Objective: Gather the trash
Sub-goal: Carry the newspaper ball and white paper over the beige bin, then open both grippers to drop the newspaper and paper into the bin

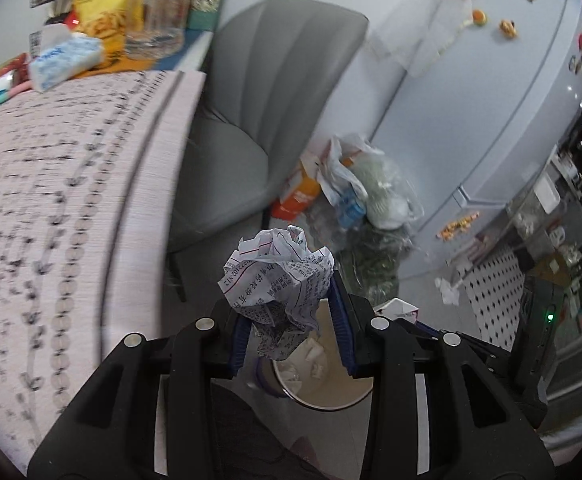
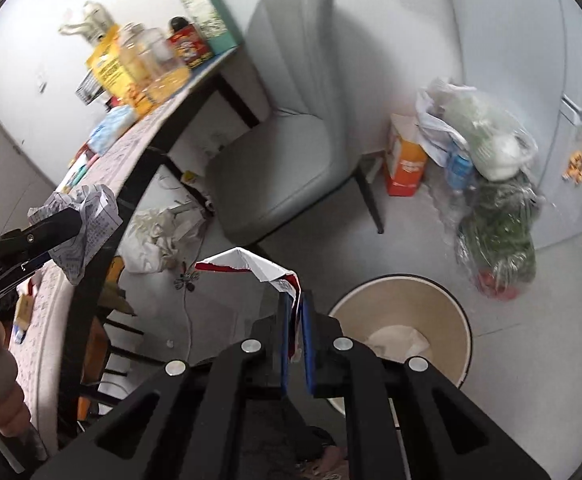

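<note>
My left gripper (image 1: pixel 287 300) is shut on a crumpled ball of printed paper (image 1: pixel 279 276), held above the round beige trash bin (image 1: pixel 331 396) on the floor. The right wrist view has this gripper (image 2: pixel 79 224) at the far left with the paper ball (image 2: pixel 91 216), over the table edge. My right gripper (image 2: pixel 295 300) is shut on a thin white and red torn wrapper (image 2: pixel 259 266) that sticks up and bends to the left. The bin (image 2: pixel 443 308) stands just right of it, with white tissue at its bottom.
A table with a pale patterned cloth (image 1: pixel 71 200) fills the left, with boxes and a jar at its far end. Behind the bin are a grey chair (image 2: pixel 283 140), an orange box (image 2: pixel 405 160), full plastic bags (image 2: pixel 491 184) and a fridge (image 1: pixel 491 100). Paper scraps (image 1: pixel 449 290) lie on the floor.
</note>
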`<state>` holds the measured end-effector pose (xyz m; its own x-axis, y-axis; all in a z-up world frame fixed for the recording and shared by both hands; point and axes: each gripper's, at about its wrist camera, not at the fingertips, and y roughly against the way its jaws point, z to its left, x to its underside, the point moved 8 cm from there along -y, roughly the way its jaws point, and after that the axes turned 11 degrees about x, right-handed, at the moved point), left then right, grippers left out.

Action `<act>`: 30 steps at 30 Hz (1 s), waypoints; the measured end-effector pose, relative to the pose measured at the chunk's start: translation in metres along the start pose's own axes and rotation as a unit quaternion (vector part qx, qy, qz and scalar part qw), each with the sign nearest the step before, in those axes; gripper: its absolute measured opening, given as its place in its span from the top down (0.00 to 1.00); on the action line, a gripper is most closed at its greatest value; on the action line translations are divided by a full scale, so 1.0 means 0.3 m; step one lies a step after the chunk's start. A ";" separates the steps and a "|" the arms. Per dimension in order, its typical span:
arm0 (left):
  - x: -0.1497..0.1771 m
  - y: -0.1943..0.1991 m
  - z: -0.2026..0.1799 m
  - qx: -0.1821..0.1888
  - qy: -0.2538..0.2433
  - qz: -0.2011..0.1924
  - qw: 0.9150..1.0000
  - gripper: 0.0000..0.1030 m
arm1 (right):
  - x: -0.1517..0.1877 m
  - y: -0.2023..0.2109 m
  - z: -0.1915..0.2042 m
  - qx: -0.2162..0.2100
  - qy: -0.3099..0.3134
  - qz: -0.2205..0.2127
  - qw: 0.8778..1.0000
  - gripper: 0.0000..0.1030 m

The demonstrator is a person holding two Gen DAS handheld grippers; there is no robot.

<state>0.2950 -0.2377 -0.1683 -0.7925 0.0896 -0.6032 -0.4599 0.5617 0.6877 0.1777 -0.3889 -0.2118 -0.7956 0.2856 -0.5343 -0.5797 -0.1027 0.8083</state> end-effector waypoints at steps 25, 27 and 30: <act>0.128 -0.386 -0.303 0.063 -0.045 0.108 0.991 0.17 | 0.098 0.013 -0.482 0.086 -0.100 -0.002 0.991 0.23; 0.110 -0.365 -0.290 0.055 -0.045 0.100 0.992 0.14 | 0.099 0.011 -0.468 0.084 -0.091 -0.001 0.992 0.23; 0.074 -0.305 -0.253 0.047 -0.034 0.081 0.995 0.12 | 0.087 0.022 -0.434 0.073 -0.088 -0.008 0.993 0.22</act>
<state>0.2892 -0.3496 -0.2140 -0.8231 0.2391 -0.5152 -0.2858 0.6096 0.7394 0.1303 -0.5061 -0.2524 -0.7367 0.4486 -0.5059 -0.5497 0.0384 0.8345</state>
